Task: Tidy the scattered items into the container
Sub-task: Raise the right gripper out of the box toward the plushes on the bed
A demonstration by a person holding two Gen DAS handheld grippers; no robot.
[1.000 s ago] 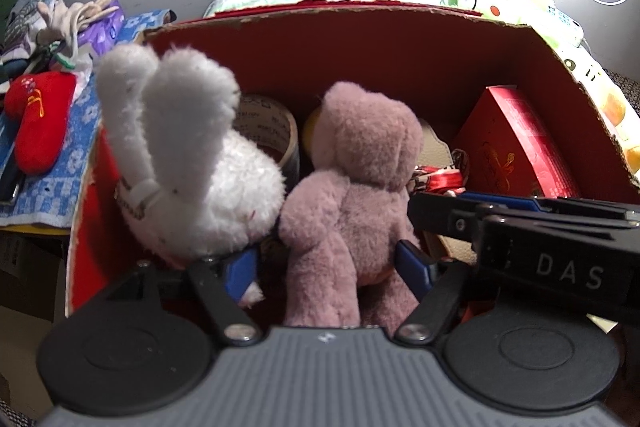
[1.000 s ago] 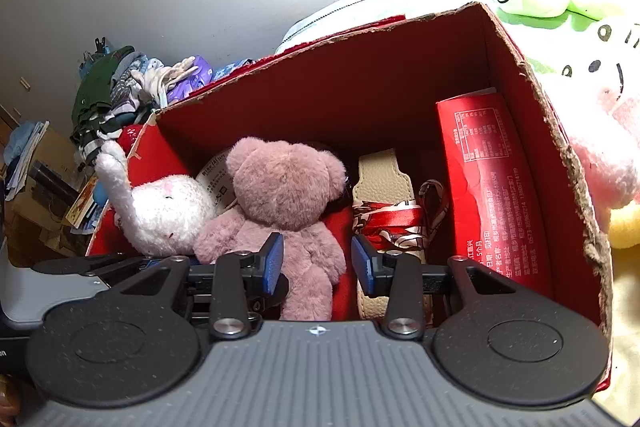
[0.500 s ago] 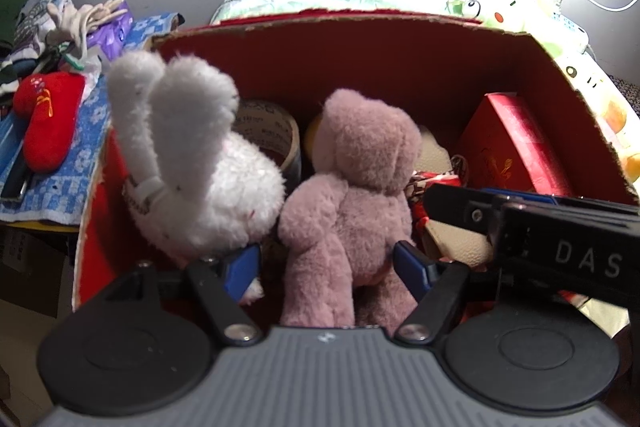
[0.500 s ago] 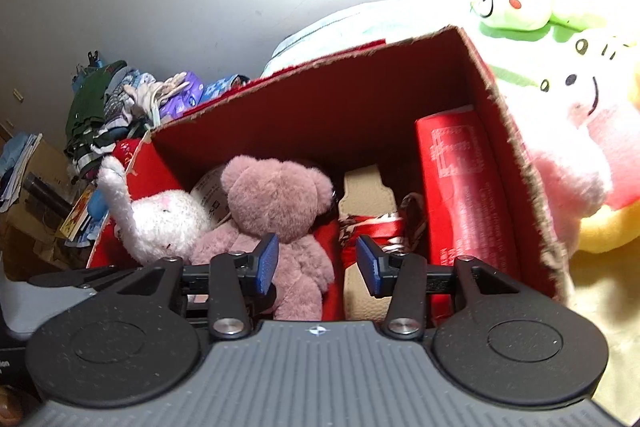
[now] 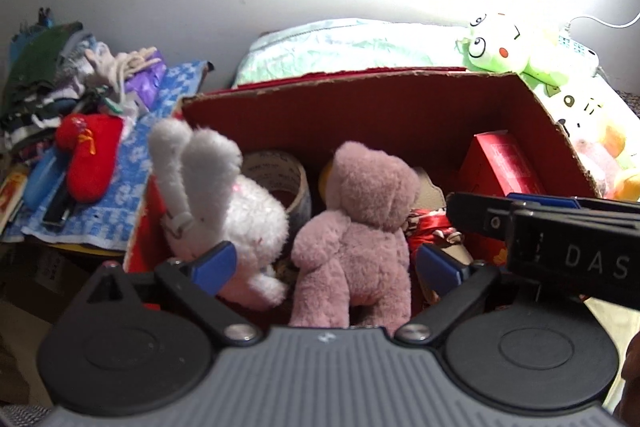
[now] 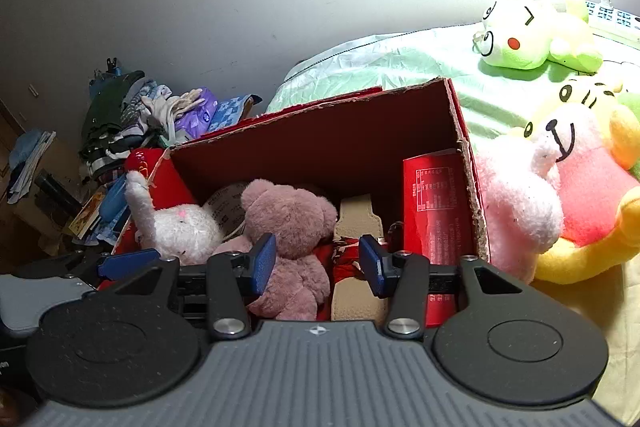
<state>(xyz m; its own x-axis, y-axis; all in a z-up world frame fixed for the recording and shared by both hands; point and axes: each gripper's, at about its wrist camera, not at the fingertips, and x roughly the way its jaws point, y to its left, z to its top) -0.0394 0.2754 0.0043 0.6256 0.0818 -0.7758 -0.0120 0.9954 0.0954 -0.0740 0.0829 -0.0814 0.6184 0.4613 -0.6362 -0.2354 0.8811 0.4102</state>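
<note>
A: Where are the toys sitting?

B: The pink teddy bear (image 5: 356, 227) is sitting inside the red cardboard box (image 5: 360, 107), back to the left camera, with the white plush rabbit (image 5: 224, 203) leaning just beside it on its left. Behind them a roll of tape (image 5: 280, 171) is standing on edge, and a red carton (image 6: 436, 207) is leaning against the box's right wall. A beige strap-like item (image 6: 354, 223) and a red patterned ribbon (image 5: 432, 223) are lying between the bear and the carton.

A: What is the left claw (image 5: 326, 263) doing?

B: Its jaws have just been opening and are now standing spread wide. The bear is sitting between the blue pads (image 5: 214, 263), but the pads are not pressing on it; one pad is lying in front of the rabbit, and I cannot tell whether it is touching it.

A: And the right claw (image 6: 318, 263)?

B: Its jaws have also just been opening and are standing partly spread, holding nothing. In its own view the bear's side and the beige item are showing through the gap. In the left view it is reaching in from the right edge, over the box's near right corner.

A: How are both pointing?

B: Both are angling down into the box from its near side.

A: Anything around the box?

B: A green plush frog (image 6: 532, 39) and a pink-and-yellow plush (image 6: 560, 187) are lying on the bed (image 6: 400, 67) to the right; a pile of clothes (image 6: 132, 115) is sitting to the left.
</note>
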